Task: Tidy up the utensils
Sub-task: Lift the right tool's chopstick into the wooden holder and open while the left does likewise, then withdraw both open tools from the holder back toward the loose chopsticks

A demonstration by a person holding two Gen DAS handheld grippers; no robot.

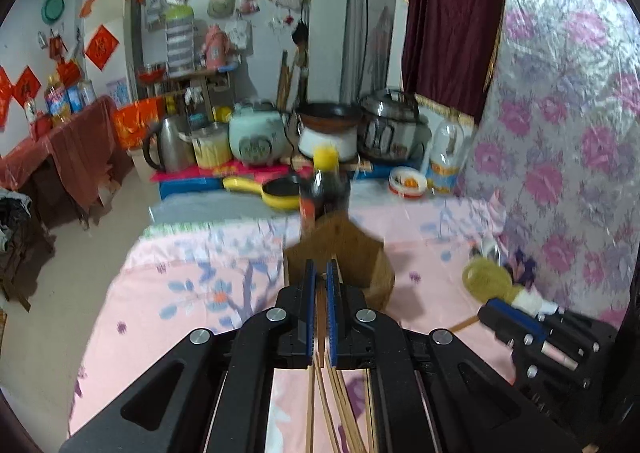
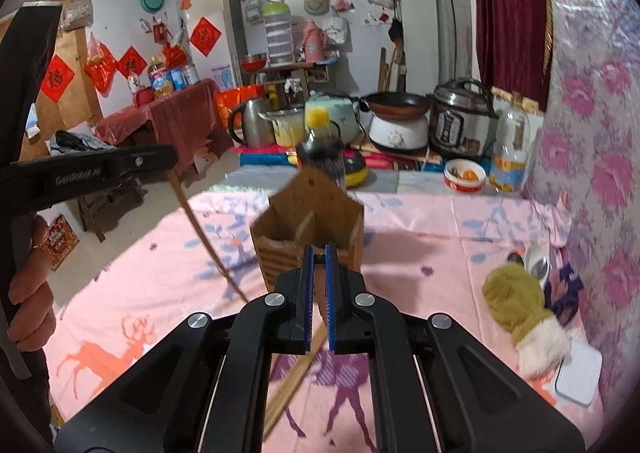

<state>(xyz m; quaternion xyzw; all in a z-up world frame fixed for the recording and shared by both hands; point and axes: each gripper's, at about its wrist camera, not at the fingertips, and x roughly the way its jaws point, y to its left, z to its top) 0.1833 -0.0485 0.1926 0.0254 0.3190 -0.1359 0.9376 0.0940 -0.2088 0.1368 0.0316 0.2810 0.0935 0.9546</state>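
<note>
**Two bundles of chopsticks, both clamped, near the holder**

Both claws are clamped on chopsticks: the left gripper (image 1: pixel 319 285) pinches a bundle (image 1: pixel 340 409) near its top, the right gripper (image 2: pixel 317 277) another (image 2: pixel 298 373). A wooden holder (image 2: pixel 308 221) stands just ahead on the pink cloth (image 2: pixel 420 253). Chopsticks are light, stiff and smooth; a loose bundle likely fans or slips, so a grip near mid-length seems safer.

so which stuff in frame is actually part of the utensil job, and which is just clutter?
Job:
- wooden utensil holder, standing upright
- chopsticks clamped in the left tongs
- chopsticks clamped in the right tongs

Clutter:
- dark sauce bottle behind the holder
- olive-green plush
- small bowl
- white lidded box
- cookers and kettle at the back
</note>
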